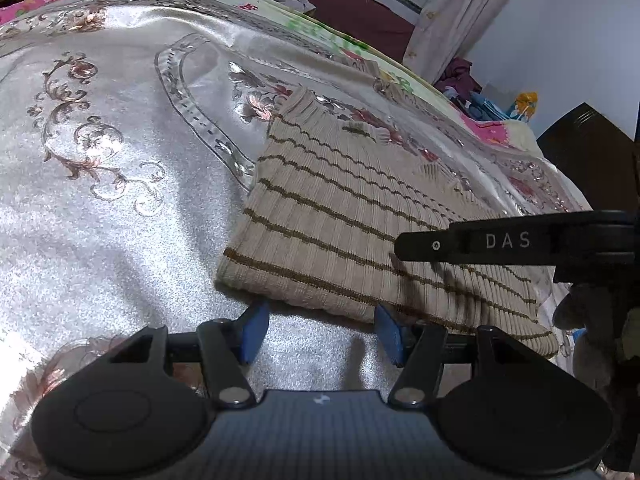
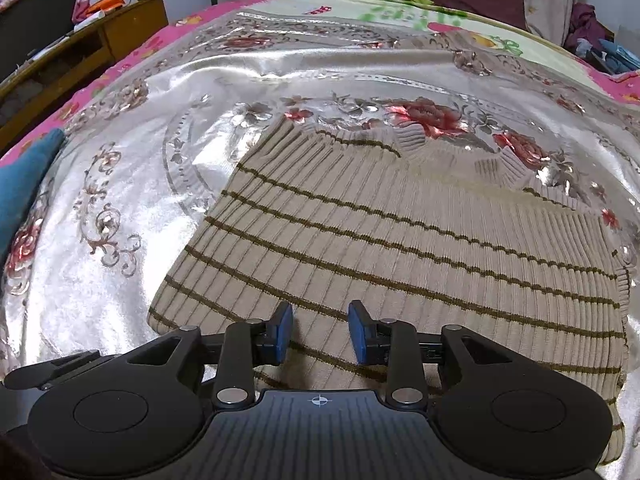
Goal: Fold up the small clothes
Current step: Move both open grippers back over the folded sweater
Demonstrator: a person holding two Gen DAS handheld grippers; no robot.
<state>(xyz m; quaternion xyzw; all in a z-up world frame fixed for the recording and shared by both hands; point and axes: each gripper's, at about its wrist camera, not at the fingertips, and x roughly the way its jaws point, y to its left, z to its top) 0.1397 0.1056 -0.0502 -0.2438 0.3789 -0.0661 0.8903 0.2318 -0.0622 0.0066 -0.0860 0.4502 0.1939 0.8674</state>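
So right up close, lower middle of the left wrist view, the left gripper (image 1: 320,334) has its blue pads spread wide with nothing between them, parked just at the near hem of the striped knit top (image 1: 352,216). Only shiny bedcover shows in the gap. In the right wrist view, lower middle again, the right gripper (image 2: 320,330) sits over the near part of the top (image 2: 400,248), jaws apart, and the cloth lies flat under them rather than pinched, so I'd call it holding nothing.

The top itself is beige ribbed with brown stripes, lying flat in the middle of the satin floral bedspread (image 2: 120,200), neckline pointing to the far side. It looks folded already, though I can't say how many layers.

What could go wrong, I reckon: that satin is slippery, so a one-sided grab might drag the whole garment along instead of lifting an edge. The rib knit is stretchy too, and a shallow pinch could catch only the top layer and undo the fold.

Further back, there's a wooden cabinet (image 2: 100,40) at upper left and a pile of clothes (image 1: 460,76) at the far right, too small to sort out. The top's near right corner is cut off behind the gripper body, and the person isn't properly visible.
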